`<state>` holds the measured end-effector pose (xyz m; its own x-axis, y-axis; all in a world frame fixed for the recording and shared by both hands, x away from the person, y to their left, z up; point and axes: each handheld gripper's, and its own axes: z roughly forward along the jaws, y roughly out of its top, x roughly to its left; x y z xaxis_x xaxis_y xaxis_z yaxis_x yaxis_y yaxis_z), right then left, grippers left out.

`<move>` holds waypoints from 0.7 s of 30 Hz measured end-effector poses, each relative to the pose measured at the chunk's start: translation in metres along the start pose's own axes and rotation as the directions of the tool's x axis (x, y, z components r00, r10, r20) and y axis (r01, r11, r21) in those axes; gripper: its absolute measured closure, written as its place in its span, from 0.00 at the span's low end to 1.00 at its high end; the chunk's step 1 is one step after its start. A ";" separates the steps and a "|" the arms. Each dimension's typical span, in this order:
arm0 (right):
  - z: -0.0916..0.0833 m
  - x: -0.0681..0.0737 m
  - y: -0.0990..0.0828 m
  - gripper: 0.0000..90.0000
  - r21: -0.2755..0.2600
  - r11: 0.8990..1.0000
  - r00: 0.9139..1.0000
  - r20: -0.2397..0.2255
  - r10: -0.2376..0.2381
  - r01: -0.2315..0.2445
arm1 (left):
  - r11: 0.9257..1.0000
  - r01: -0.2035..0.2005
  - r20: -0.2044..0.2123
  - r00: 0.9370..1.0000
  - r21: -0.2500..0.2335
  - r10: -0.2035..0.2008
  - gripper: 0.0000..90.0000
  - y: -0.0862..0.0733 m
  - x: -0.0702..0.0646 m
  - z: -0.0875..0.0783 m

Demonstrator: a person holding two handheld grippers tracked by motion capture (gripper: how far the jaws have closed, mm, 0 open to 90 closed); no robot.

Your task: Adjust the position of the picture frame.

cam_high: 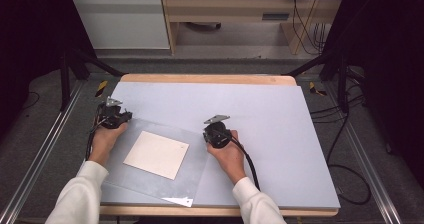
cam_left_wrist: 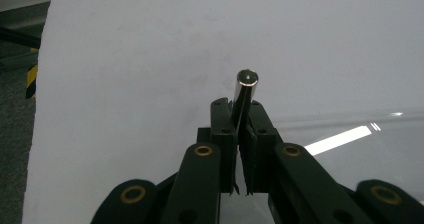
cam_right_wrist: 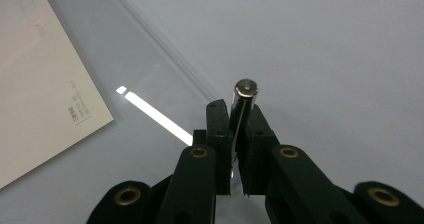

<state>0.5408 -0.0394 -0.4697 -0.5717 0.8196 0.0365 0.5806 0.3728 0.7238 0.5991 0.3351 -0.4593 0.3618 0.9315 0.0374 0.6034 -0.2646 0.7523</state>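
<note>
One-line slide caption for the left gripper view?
Left gripper shut on a small metal pin above the grey mat, clear sheet at right.

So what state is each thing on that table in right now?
Left gripper: shut on a small shiny metal cylinder.
Right gripper: shut on a second small shiny metal cylinder.
Clear plastic sheet: lying flat on the pale grey table mat.
Cream square paper card: flat under the sheet.
</note>
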 end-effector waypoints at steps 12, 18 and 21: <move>-0.021 -0.008 0.020 0.92 0.011 1.000 1.000 -0.030 -0.010 0.011 | 1.000 -0.022 0.026 0.999 0.008 0.022 0.94 0.015 -0.005 -0.028; -0.039 -0.016 0.028 0.92 0.009 0.999 0.999 -0.013 -0.031 0.031 | 0.999 -0.049 0.039 0.998 0.002 0.049 0.94 0.026 -0.015 -0.043; -0.052 -0.020 0.033 0.92 -0.001 1.000 1.000 -0.010 -0.030 0.030 | 0.999 -0.048 0.039 0.998 -0.013 0.049 0.94 0.034 -0.023 -0.053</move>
<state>0.5413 -0.0667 -0.4105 -0.5945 0.8038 0.0220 0.5628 0.3964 0.7254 0.5738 0.3174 -0.3998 0.4182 0.9071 0.0485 0.5757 -0.3059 0.7583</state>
